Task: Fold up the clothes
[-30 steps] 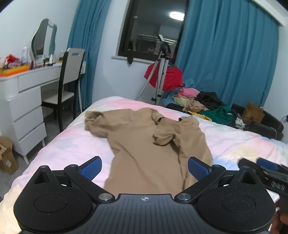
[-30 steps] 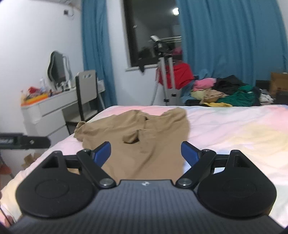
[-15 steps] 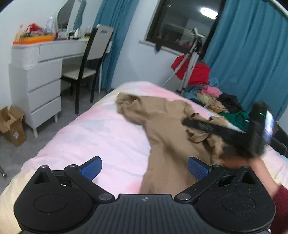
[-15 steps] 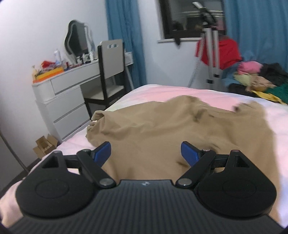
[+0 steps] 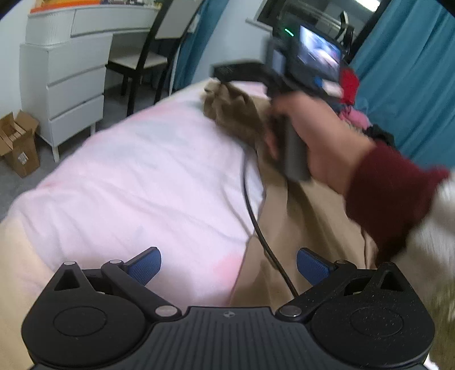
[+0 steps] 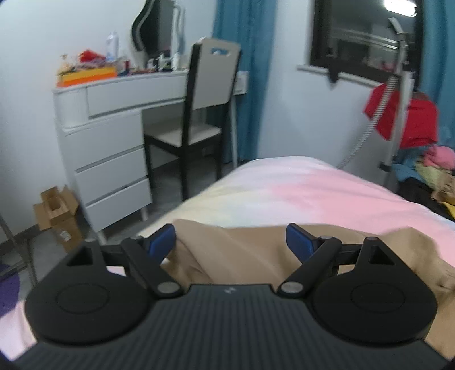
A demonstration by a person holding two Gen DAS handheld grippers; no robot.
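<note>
Even indoor light, fisheye bending at the edges.
Bright ceiling-lamp reflection (image 6: 401, 5) at one o'clock; the maroon-sleeved hand (image 5: 321, 136) is motion-blurred.

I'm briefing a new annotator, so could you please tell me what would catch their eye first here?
A tan garment sprawls across the pink bed. In the left wrist view, a hand in a dark red sleeve holds the right gripper over it. Both grippers are open.

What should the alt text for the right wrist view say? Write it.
The right gripper, jaws open, hovers over a tan garment on a pink bed. Behind stand a white dresser, a chair and blue curtains.
</note>
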